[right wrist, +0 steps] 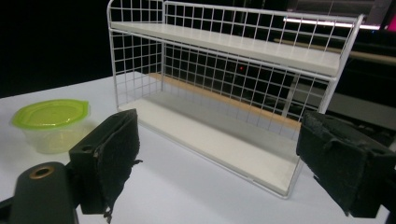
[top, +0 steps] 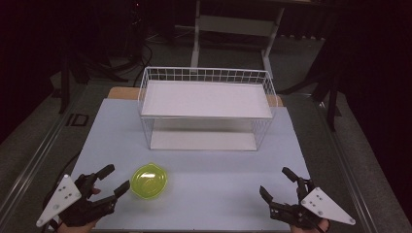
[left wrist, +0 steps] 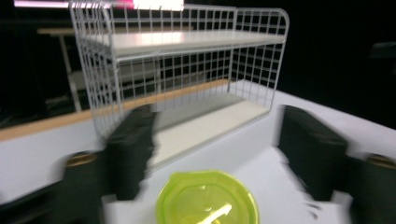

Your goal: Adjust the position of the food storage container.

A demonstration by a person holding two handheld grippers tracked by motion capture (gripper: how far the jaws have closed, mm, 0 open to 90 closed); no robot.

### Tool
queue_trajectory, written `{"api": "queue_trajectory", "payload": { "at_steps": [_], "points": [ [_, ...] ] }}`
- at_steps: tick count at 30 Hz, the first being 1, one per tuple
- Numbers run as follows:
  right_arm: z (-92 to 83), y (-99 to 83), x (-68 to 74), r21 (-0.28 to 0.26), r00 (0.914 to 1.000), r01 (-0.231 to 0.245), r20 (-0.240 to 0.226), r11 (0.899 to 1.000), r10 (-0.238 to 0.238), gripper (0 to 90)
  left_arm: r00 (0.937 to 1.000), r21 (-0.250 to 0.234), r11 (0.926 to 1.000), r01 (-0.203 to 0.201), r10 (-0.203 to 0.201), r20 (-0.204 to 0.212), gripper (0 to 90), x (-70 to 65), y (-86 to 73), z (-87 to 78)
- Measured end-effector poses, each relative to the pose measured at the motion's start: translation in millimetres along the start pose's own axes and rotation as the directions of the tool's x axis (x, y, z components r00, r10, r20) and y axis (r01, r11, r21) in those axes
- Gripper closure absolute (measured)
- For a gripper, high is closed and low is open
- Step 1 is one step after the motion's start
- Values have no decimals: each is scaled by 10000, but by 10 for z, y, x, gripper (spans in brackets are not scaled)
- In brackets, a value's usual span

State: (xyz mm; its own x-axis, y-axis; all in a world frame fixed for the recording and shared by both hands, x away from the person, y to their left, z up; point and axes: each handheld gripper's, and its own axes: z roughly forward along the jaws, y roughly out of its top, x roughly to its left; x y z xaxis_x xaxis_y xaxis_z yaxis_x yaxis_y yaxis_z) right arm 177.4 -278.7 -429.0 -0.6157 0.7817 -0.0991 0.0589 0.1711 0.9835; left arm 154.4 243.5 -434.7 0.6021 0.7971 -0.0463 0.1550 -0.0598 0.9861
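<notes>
The green-lidded container (top: pixel 149 181) is sitting on the table (top: pixel 218 194) at seven o'clock from the wire shelf (top: pixel 206 108). Both grippers, left (top: pixel 110 179) and right (top: pixel 276 183), are standing apart, holding nothing. It is looking light, thin and slippery; gripping across the lid rim seems safest.

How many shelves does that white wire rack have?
2. The top shelf sits level with the rim of the rack; the bottom shelf lies just above the table. Both are bare.
</notes>
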Motion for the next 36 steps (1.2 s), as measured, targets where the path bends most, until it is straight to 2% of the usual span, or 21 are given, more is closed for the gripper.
{"api": "queue_trajectory", "payload": {
  "at_steps": [2, 3, 4, 6, 8, 11, 12, 13, 14, 15, 16, 17, 18, 23, 24, 25, 26, 27, 28, 33, 36],
  "points": [
    [9, 0, 14, 15, 10000, 17, -76, 10000, -17, 132, 9996, 158, 9999, 69, -64, -277, 456, 36, 8, 18],
    [16, 0, 22, 57, 9999, 28, -146, 10000, -27, 133, 9990, 426, 9990, 140, -122, -424, 497, 63, 14, 38],
    [16, 0, 22, 57, 9999, 28, -146, 10000, -27, 133, 9983, 599, 9979, 250, -217, -549, 497, 91, 14, 53],
    [26, -3, 36, 116, 9995, 20, -313, 9999, -17, 133, 9947, 986, 9941, 460, -365, -960, 641, 158, 5, 80],
    [47, -7, 54, 231, 9985, 96, -542, 9997, -83, 134, 9865, 1537, 9834, 969, -744, -1458, 771, 287, -55, 120],
    [45, -3, 76, 208, 9976, 159, -678, 9997, -145, 134, 9856, 1977, 9752, 996, -694, -1542, 895, 353, -125, 142],
    [43, 1, 80, 184, 9973, 196, -718, 9996, -183, 134, 9835, 2337, 9664, 1073, -688, -1671, 899, 396, -201, 169],
    [43, 1, 80, 184, 9973, 196, -718, 9996, -183, 134, 9835, 2337, 9664, 1073, -688, -1671, 900, 396, -201, 169],
    [40, 5, 89, 152, 9969, 219, -765, 9996, -207, 134, 9780, 2723, 9538, 1268, -743, -1951, 900, 421, -267, 197],
    [39, 5, 92, 133, 9968, 214, -779, 9997, -203, 134, 9780, 2723, 9538, 1268, -743, -1951, 900, 421, -267, 197],
    [40, 6, 93, 121, 9966, 190, -808, 9997, -180, 134, 9751, 3209, 9342, 1558, -935, -2011, 900, 445, -319, 235],
    [40, 6, 93, 121, 9966, 190, -808, 9997, -180, 134, 9751, 3209, 9342, 1558, -935, -2011, 900, 445, -319, 235],
    [41, 7, 94, 112, 9965, 172, -816, 9998, -163, 134, 9747, 3460, 9250, 1569, -885, -2053, 900, 448, -347, 260],
    [39, 12, 107, 72, 9957, 206, -902, 9998, -199, 135, 9738, 4543, 8683, 1992, -1235, -1910, 900, 466, -522, 388],
    [41, 10, 114, 77, 9953, 244, -939, 9997, -236, 134, 9731, 4876, 8464, 2139, -1408, -1826, 900, 464, -577, 437],
    [43, 10, 115, 78, 9952, 243, -955, 9997, -235, 134, 9736, 4982, 8393, 2175, -1506, -1712, 900, 458, -602, 459],
    [43, 10, 115, 78, 9952, 243, -955, 9997, -235, 134, 9736, 4982, 8393, 2175, -1506, -1712, 900, 458, -602, 459],
    [46, 8, 118, 116, 9951, 238, -964, 9996, -226, 135, 9764, 5109, 8339, 2087, -1478, -1577, 900, 431, -647, 501],
    [48, 7, 118, 125, 9951, 236, -966, 9996, -223, 135, 9798, 5130, 8358, 1957, -1442, -1387, 900, 420, -665, 515],
    [49, 5, 114, 104, 9947, 187, -1015, 9998, -176, 134, 9816, 5276, 8278, 1909, -1629, -996, 900, 402, -706, 584],
    [52, 4, 114, 125, 9945, 162, -1032, 9998, -148, 135, 9834, 5512, 8146, 1808, -1598, -865, 900, 368, -730, 657]
  ]
}}
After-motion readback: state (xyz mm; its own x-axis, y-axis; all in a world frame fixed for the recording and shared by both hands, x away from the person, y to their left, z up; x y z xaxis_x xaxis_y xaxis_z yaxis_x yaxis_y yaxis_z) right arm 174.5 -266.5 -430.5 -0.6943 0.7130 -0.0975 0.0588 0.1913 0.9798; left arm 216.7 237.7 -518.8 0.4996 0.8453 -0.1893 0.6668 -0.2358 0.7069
